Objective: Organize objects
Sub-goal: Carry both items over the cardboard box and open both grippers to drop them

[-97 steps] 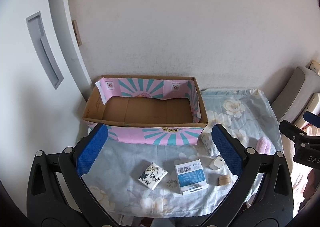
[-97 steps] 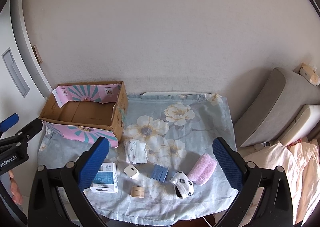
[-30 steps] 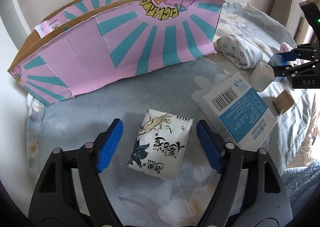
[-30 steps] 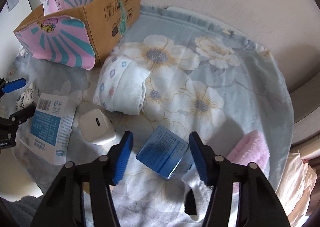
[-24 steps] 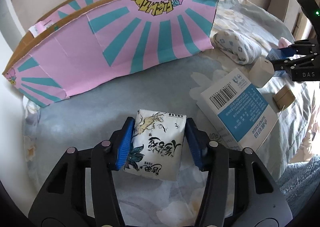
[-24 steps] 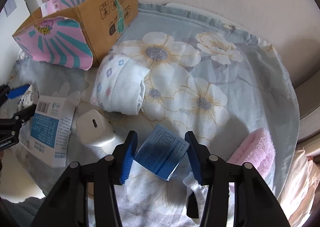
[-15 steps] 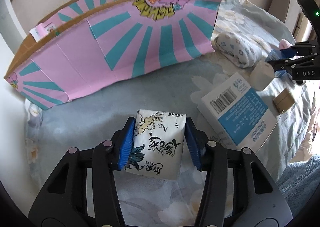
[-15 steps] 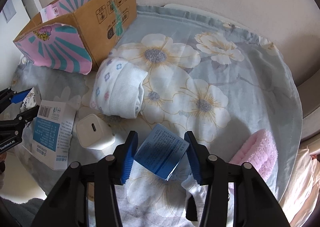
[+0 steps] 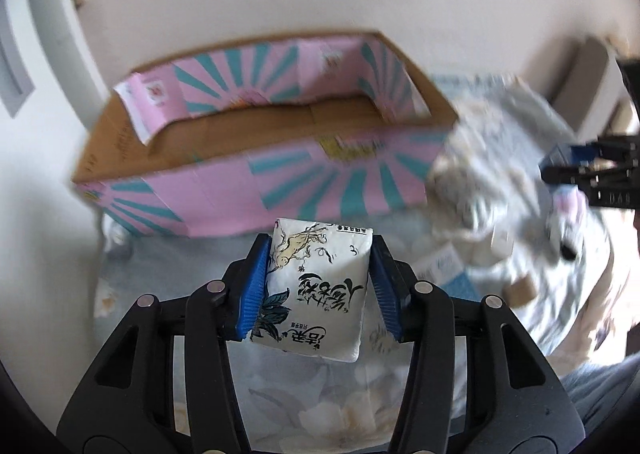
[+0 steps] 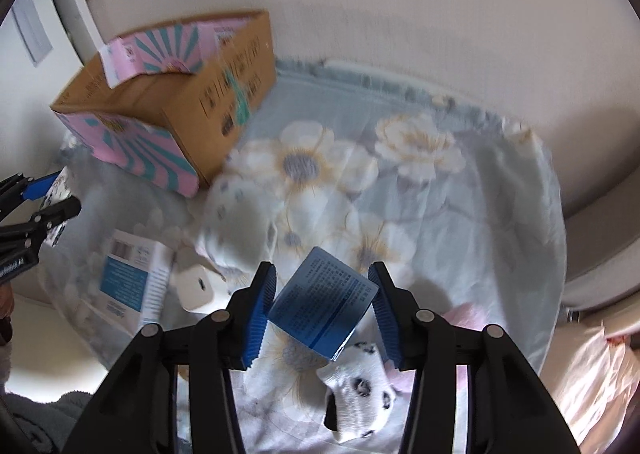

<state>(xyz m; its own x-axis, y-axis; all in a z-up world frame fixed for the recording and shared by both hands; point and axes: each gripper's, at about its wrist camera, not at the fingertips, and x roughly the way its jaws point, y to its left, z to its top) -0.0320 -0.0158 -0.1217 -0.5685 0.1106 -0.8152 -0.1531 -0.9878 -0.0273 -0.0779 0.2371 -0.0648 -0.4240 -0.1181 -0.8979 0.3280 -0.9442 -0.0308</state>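
My left claw (image 9: 318, 286) is clamped on the white tissue pack (image 9: 316, 292) with ink-style print, blue pads pressing both its sides; the pack is lifted clear of the floral cloth (image 9: 168, 274) and sits in front of the near wall of the cardboard box (image 9: 256, 141). That box is open-topped, pink with teal rays outside and on its folded flaps, bare brown inside; nothing visible in it. It stands at the left back of the cloth-covered worktop, close to the wall. My right claw (image 10: 322, 306) is closed on the small blue box (image 10: 322, 304), gripped at a tilt by its corners, held above the floral cloth (image 10: 460, 213). Just below it lies a white sock with black spots (image 10: 358, 390), and a pink fluffy roll (image 10: 466, 312) peeks out behind the right finger. To the left of the right claw: a white charger plug (image 10: 196, 288), a white-and-blue carton (image 10: 132, 280) lying flat, and a rolled white cloth with small dots (image 10: 236, 225), blurred. The cardboard box (image 10: 168, 101) sits well beyond them at the far left. Left-wrist view is motion-blurred on its right side; items there are hard to make out.
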